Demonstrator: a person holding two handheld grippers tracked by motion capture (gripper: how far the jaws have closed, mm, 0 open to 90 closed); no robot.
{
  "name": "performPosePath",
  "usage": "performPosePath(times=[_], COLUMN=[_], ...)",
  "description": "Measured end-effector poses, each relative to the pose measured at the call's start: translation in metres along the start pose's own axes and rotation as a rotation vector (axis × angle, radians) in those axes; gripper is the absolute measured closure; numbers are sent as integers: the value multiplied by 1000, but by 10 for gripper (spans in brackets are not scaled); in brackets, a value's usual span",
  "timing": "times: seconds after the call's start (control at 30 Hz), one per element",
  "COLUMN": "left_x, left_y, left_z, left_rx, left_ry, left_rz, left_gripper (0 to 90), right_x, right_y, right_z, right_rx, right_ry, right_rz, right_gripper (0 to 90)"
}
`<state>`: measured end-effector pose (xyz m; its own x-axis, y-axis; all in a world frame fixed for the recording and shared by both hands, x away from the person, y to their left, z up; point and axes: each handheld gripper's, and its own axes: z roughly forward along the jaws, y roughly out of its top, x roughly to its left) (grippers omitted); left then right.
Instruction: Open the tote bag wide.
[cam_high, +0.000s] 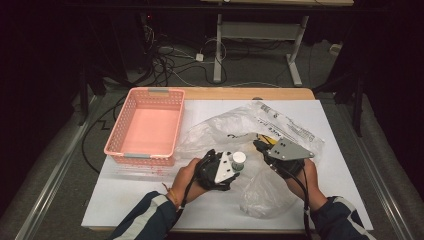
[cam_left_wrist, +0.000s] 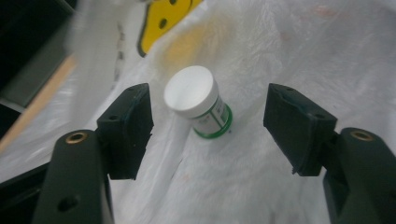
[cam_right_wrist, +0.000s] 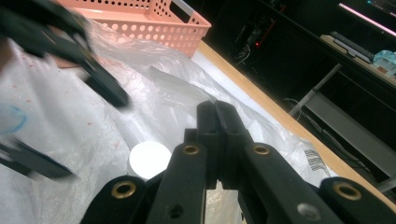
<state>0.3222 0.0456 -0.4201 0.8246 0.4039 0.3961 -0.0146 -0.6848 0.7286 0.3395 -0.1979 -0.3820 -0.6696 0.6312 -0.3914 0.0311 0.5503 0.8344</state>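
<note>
High view: at the centre of the frame we see the left hand-held gripper (cam_high: 235, 167) beside a small white-capped plastic jar with a green-banded label (cam_high: 239, 160), which stands on a crumpled clear plastic bag (cam_high: 225, 131) spread over the white desk (cam_high: 125, 200). Just right of centre, the right hand-held gripper (cam_high: 260, 146) lies on the same bag. A pink perforated plastic basket (cam_high: 146, 125) sits at upper left, well apart from the jar.

Left gripper view: we find the jar (cam_left_wrist: 198, 100) at the centre, tilted, between the two black jaws, which stand wide open; neither pad touches it. A yellow perforated piece (cam_left_wrist: 163, 18) shows through the bag (cam_left_wrist: 289, 46) at the top.

Right gripper view: the right hand-held gripper (cam_right_wrist: 215, 112) has its jaws pressed together; we cannot tell whether bag film is pinched between them. The jar's white cap (cam_right_wrist: 149, 159) appears at lower left of centre, the blurred left hand-held gripper (cam_right_wrist: 70, 93) at left, and the basket (cam_right_wrist: 154, 23) along the top.
</note>
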Motion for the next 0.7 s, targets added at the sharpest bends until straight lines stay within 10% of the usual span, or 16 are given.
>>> performPosePath(times=[0.27, 0.7], left_x=[23, 40], left_y=[-31, -59], left_z=[-60, -38], left_rx=[-42, 98], left_ry=[175, 161], left_rz=[-113, -194], left_gripper=[237, 293], right_x=[0, -10], right_y=[1, -7], right_z=[-1, -9], right_rx=[6, 27], right_ry=[3, -8], right_rz=[-2, 3], right_gripper=[900, 900])
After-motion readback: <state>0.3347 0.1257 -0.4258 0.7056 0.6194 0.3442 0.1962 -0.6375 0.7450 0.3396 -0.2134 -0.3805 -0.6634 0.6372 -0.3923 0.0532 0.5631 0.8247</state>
